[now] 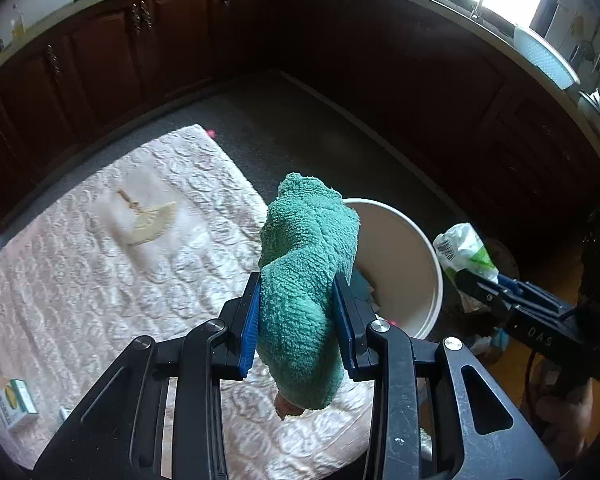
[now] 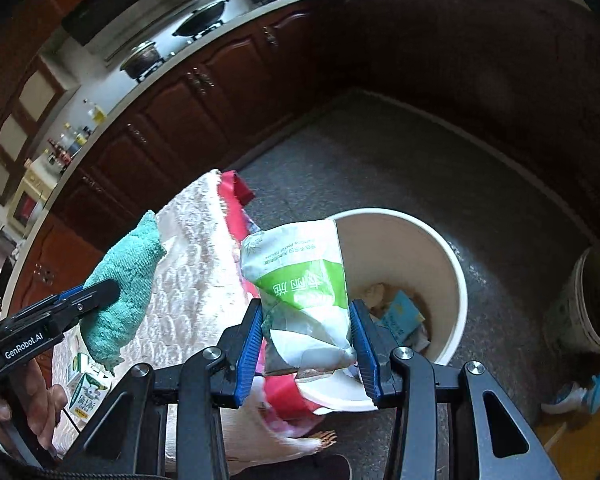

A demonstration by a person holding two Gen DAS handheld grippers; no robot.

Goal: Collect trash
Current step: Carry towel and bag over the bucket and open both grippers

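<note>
White bin (image 2: 456, 280): landmark, on floor beside quilted surface (image 1: 100, 272); scraps already inside. Right gripper (image 2: 308, 320): pinching green-and-white packet (image 2: 300, 276), held over bin's near rim; judged best carried further past rim before spreading, lest it catch the edge. Left gripper (image 1: 296, 312): pinching teal cloth (image 1: 308, 248), just left of bin; small carton (image 1: 18, 402) well left, uncollected.

A pale quilted cover (image 1: 100, 248) lies over the surface, bearing a yellowish crescent stain (image 1: 148, 220) toward its far edge. Dark wooden cabinets (image 1: 100, 52) run along 2 walls above a grey speckled floor (image 2: 400, 152). On the counter (image 2: 168, 68) sit a black pan (image 2: 204, 14), a lidded pot (image 2: 142, 58) and several bottles (image 2: 66, 144). A worn pail (image 2: 592, 300) stands on the floor at the right.
</note>
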